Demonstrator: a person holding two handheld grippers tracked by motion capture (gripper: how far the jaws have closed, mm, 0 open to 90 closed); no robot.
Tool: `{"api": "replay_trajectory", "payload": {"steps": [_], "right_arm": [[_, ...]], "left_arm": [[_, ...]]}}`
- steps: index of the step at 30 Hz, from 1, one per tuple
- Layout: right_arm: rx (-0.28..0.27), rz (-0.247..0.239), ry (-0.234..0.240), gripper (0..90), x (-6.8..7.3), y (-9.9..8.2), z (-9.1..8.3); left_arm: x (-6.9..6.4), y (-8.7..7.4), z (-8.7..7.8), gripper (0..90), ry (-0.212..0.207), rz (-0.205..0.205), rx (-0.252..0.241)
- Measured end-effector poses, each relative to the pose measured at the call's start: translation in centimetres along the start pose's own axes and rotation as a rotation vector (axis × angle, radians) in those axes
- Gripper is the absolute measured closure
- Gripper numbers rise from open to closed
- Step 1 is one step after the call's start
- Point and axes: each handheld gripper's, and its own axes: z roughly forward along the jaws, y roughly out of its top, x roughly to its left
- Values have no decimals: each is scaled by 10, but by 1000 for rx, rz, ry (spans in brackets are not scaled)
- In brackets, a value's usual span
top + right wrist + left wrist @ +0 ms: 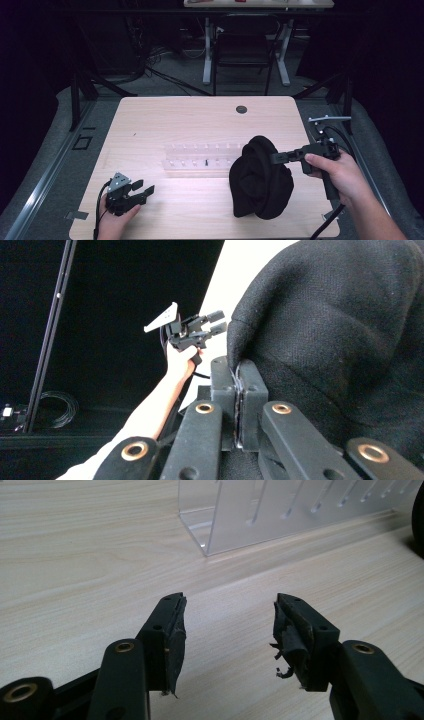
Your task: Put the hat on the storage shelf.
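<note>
A bunched black woolly cloth (pixel 260 182) stands on the right half of the wooden table (pixel 165 120), and its coarse weave (pixel 345 335) is close to the right gripper's camera. My right gripper (pixel 274 158) comes in from the right with its jaws shut on a fold at the cloth's upper edge (pixel 238 382). A clear plastic rack (pixel 200 157) with several slots lies across the table's middle, just left of the cloth. My left gripper (pixel 143 189) rests open near the front left corner, nothing between its pads (pixel 230 627), pointing at the rack's end (pixel 240 515).
A round cable hole (pixel 241 109) sits at the table's back edge. A grey metal bracket (pixel 327 119) sticks out at the right side. A small dark peg (pixel 206 162) stands in the rack. A chair (pixel 245 45) and table legs stand beyond.
</note>
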Motion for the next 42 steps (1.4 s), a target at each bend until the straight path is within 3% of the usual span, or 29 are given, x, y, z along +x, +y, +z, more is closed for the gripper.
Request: {"api": "replay_trajectory", "payload": {"steps": [17, 42], "right_arm": [[-94, -27, 14, 888, 13, 7, -12], [-141, -44, 15, 887, 37, 31, -13]], "left_arm": [[0, 0, 1, 463, -3, 2, 5], [0, 0, 1, 463, -3, 1, 3]]}}
